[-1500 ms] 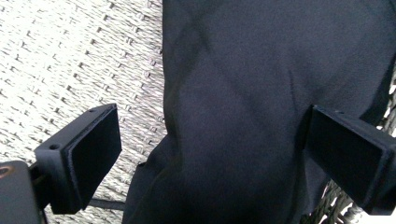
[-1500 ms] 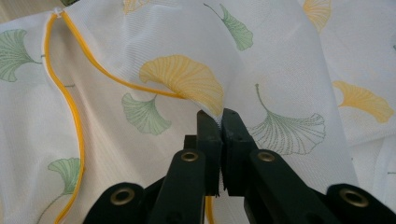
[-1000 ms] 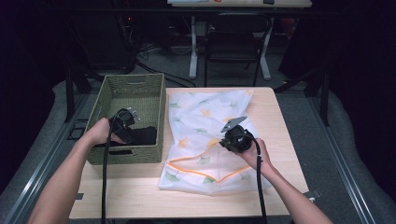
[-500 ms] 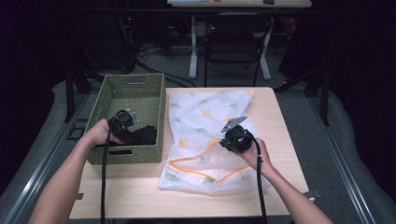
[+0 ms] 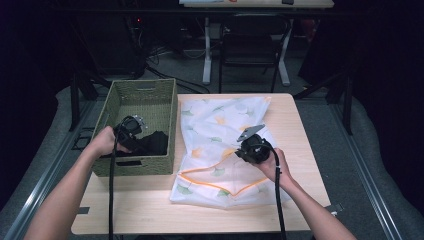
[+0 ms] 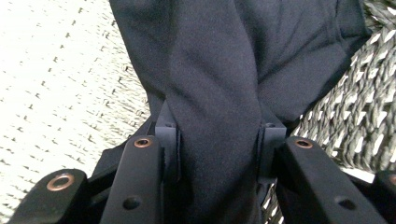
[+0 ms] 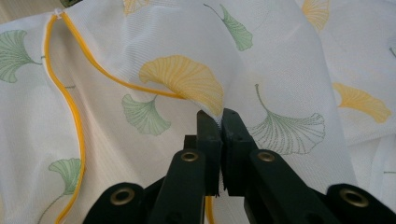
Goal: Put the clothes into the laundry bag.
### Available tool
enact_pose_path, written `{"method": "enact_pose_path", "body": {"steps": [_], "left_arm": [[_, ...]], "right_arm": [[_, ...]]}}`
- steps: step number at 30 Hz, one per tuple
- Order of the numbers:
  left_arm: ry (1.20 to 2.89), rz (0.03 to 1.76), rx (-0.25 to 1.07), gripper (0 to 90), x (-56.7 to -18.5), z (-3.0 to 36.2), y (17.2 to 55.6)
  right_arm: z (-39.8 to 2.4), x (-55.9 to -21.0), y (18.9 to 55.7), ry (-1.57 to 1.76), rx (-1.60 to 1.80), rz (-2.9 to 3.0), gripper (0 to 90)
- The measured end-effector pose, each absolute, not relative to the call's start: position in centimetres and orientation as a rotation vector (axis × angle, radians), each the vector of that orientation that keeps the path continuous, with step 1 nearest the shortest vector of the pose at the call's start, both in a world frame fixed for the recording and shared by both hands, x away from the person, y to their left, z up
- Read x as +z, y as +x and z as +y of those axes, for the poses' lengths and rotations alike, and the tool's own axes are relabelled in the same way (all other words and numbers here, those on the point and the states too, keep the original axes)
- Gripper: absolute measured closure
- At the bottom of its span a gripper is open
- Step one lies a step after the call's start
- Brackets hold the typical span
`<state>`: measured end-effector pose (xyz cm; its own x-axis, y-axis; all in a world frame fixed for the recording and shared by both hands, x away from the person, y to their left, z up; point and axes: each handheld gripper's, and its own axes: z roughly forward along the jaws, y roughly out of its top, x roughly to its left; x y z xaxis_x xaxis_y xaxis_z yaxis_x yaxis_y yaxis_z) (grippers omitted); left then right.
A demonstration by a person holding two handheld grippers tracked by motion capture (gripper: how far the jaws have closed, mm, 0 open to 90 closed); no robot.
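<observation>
Down inside the woven basket (image 5: 142, 102) at the desk's left edge, the left tongs (image 6: 217, 140) have just closed on the dark garment (image 6: 219, 70), while rightward the right tongs (image 7: 219, 123) pinch the mesh bag's (image 5: 220, 125) lifted opening shut.

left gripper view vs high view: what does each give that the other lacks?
Left gripper view: the left gripper has just been closing, and its pads press a bunched fold of the black garment from both sides; the weave of the basket is plain close up.

High view: the table, the white leaf-print mesh bag with orange zip beside the basket, the right gripper pinching its fabric, both forearms.

Both: black garment inside the green woven basket, left gripper on it.
</observation>
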<state>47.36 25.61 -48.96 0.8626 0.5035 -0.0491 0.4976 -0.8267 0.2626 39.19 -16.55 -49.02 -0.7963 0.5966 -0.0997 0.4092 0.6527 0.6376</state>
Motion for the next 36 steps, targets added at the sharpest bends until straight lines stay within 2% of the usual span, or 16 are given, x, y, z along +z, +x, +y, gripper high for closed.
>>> {"method": "enact_pose_path", "body": {"steps": [36], "left_arm": [[2.713, 0.891, 0.240, 65.2, -41.7, 25.6, 46.2]], "right_arm": [[-16.7, -48.9, 39.1, 0.812, 0.888, 2.565, 87.7]]}}
